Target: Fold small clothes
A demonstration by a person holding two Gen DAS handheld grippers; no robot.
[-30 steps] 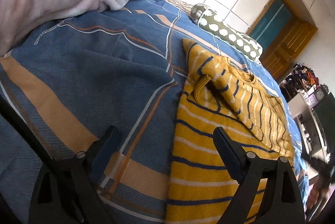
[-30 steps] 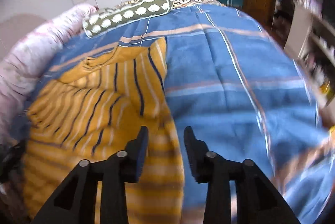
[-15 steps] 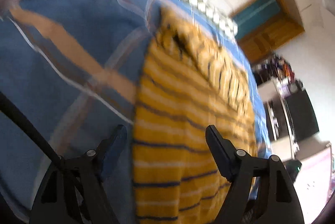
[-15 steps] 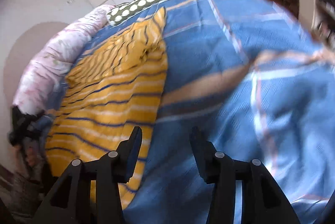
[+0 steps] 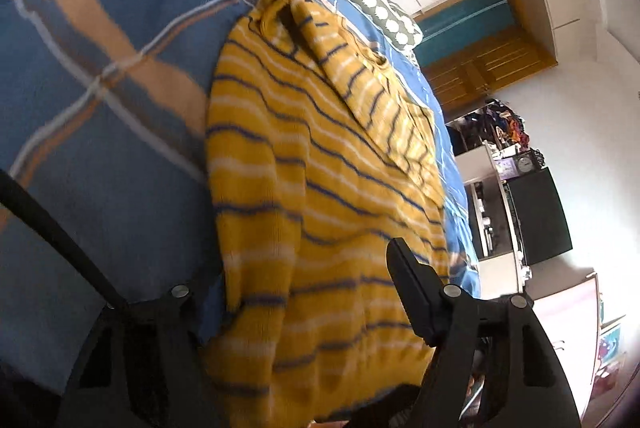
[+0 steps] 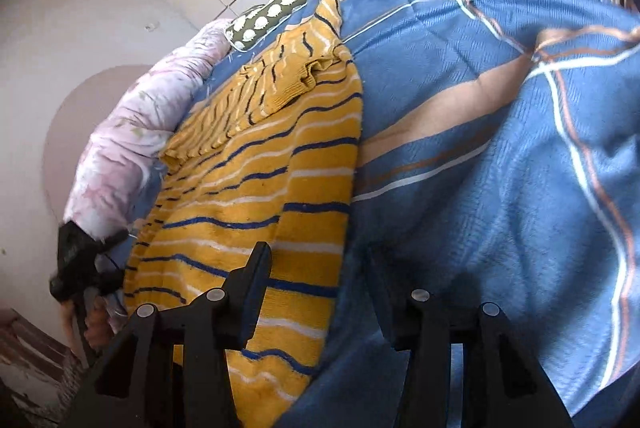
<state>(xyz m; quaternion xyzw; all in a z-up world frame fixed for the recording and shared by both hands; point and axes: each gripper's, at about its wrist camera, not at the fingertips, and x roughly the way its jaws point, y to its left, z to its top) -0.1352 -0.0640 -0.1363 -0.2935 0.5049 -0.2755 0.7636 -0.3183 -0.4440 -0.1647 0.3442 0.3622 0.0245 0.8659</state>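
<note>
We cannot see the sweater's (image 5: pixel 320 188) near hem: it runs off the bottom edge below the left jaws. Our left gripper's (image 5: pixel 296 292) left finger hides behind the cloth.

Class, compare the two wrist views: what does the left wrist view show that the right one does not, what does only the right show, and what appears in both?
Only the left wrist view shows the wooden door, the cluttered shelf and a dark screen. Only the right wrist view shows the pink blanket and the left gripper seen from outside. Both show the yellow striped sweater, the blue bedspread and the spotted pillow.
</note>
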